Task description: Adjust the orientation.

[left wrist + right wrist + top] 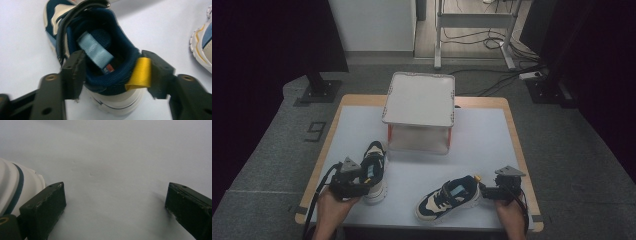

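Two navy, cream and white sneakers lie on the white table top. The left sneaker (375, 170) (100, 47) points away from me. My left gripper (364, 182) (112, 63) is shut on its heel: one jaw presses the navy collar, the other the yellow pull tab (140, 73). The right sneaker (449, 196) lies with its toe toward the front left, and its white heel (11, 187) shows at the left of the right gripper view. My right gripper (486, 190) (115, 195) stands open just behind that heel, with only bare table between its jaws.
A white tray-topped box (419, 100) with orange corners stands at the table's middle back. The table (484, 142) has a wooden rim. Beyond it are grey floor, stand bases and cables. The right sneaker's side (203, 47) shows at the edge of the left gripper view.
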Demonstrator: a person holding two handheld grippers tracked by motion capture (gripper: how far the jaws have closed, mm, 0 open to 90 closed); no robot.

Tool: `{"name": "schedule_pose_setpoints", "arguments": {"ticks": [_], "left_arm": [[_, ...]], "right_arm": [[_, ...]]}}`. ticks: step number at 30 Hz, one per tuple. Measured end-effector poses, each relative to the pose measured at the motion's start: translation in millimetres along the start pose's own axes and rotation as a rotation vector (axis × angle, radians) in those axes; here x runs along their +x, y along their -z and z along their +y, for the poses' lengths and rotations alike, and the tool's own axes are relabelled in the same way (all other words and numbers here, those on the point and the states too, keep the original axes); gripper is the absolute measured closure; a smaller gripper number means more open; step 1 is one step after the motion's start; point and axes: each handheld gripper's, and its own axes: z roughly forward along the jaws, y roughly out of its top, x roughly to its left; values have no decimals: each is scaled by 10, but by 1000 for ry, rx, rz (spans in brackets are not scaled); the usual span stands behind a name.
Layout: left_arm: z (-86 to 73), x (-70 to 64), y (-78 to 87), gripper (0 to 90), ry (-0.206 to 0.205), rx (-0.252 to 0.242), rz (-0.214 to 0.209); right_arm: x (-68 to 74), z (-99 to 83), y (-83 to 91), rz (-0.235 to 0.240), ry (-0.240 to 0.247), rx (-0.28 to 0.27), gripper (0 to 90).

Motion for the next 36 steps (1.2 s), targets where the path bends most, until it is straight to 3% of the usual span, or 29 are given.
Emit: {"name": "schedule_pose_setpoints", "arguments": {"ticks": [7, 12, 16, 22, 30, 36], "left_arm": [[-81, 86, -13, 126, 54, 10, 60], [-97, 54, -154, 66, 75, 13, 78], [-130, 24, -307, 70, 83, 20, 92], [-196, 49, -459, 94, 116, 19, 64], [-219, 73, -376, 198, 58, 14, 43], [-279, 98, -312, 231, 50, -11, 32]], "right_arm": [[0, 0, 0, 0, 0, 0, 23], [3, 0, 1, -3, 2, -1, 24], [1, 0, 0, -1, 1, -1, 24], [4, -1, 1, -3, 3, -2, 24], [3, -1, 2, -3, 5, -3, 27], [5, -2, 3, -3, 5, -4, 29]]}}
